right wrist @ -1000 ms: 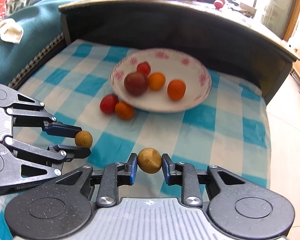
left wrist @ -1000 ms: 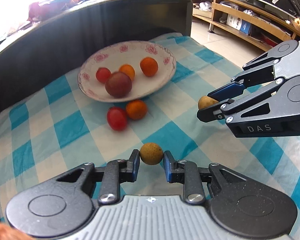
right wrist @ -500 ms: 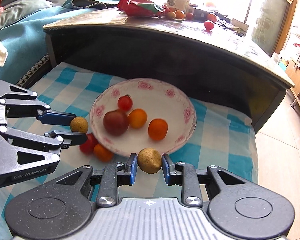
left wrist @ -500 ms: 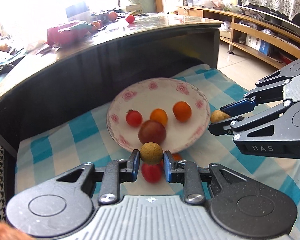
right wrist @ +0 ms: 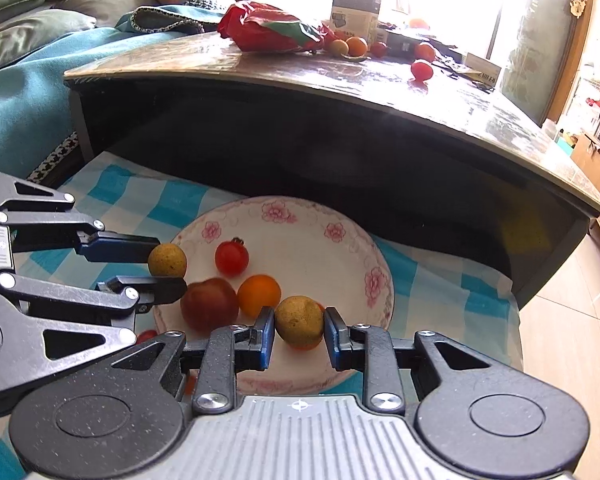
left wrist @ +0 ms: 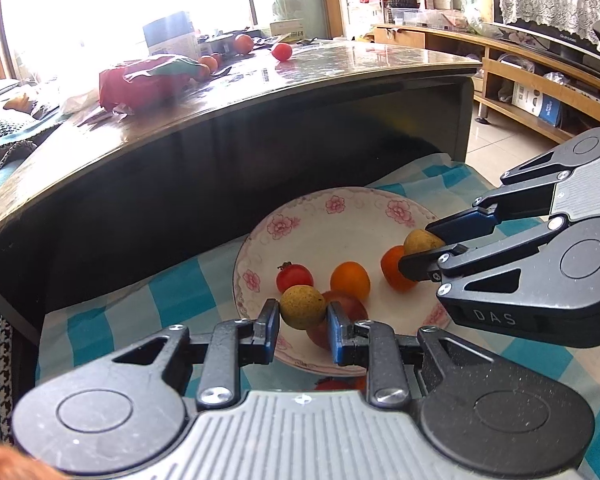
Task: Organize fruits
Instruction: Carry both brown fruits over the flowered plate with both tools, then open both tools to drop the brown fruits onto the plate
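A white floral plate (left wrist: 332, 216) (right wrist: 300, 216) rests on a blue checked cloth. It holds a small red tomato (left wrist: 294, 276) (right wrist: 231, 257), an orange fruit (left wrist: 350, 280) (right wrist: 259, 295), a second orange fruit (left wrist: 392, 274) and a dark red fruit (right wrist: 209, 309). My left gripper (left wrist: 303, 322) (right wrist: 168, 266) is shut on a tan round fruit (left wrist: 302, 306) over the plate's near left rim. My right gripper (right wrist: 300, 334) (left wrist: 422, 246) is shut on another tan round fruit (right wrist: 299, 321) above the plate's right side.
A dark curved table (left wrist: 260, 92) rises right behind the plate, with a red bag (right wrist: 272, 32), a box and loose fruits on top. Two fruits on the cloth (left wrist: 336, 383) peek out under the near rim. Wooden shelves (left wrist: 540, 96) stand at the right.
Both grippers, each still holding its tan fruit, moved forward from above the cloth to over the plate. The loose red and orange fruits on the cloth slipped under the near rim.
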`<action>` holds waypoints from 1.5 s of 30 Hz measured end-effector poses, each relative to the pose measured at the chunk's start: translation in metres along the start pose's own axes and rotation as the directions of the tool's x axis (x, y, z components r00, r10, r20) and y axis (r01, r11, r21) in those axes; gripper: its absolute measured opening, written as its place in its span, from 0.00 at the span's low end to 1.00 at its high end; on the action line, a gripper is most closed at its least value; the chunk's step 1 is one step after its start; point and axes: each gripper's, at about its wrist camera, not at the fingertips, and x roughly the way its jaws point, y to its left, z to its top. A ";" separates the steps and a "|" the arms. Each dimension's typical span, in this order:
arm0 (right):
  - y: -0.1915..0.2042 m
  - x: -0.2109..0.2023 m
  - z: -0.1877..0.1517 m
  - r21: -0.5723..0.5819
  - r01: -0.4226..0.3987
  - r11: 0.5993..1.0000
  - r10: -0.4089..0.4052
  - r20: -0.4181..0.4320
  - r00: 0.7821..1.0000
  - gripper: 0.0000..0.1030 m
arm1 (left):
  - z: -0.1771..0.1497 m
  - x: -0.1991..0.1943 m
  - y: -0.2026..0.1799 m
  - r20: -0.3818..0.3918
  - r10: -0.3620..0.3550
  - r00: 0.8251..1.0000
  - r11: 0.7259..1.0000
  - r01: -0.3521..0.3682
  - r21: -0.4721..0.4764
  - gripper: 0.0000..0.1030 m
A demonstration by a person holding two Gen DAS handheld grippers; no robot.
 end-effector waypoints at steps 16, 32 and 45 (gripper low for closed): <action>-0.019 0.026 0.010 0.061 0.011 0.998 -0.012 0.019 1.000 0.20 | 0.012 0.025 0.001 -0.006 0.003 1.000 1.000 -0.003 -0.004 0.34; -0.022 0.040 0.013 0.086 -0.006 0.996 0.005 0.017 1.000 0.21 | 0.015 0.035 0.007 -0.005 0.016 1.000 0.999 -0.016 -0.040 0.34; -0.024 0.039 0.013 0.099 -0.014 0.995 0.012 0.021 1.000 0.24 | 0.017 0.035 0.006 -0.005 0.005 1.000 0.999 -0.005 -0.048 0.34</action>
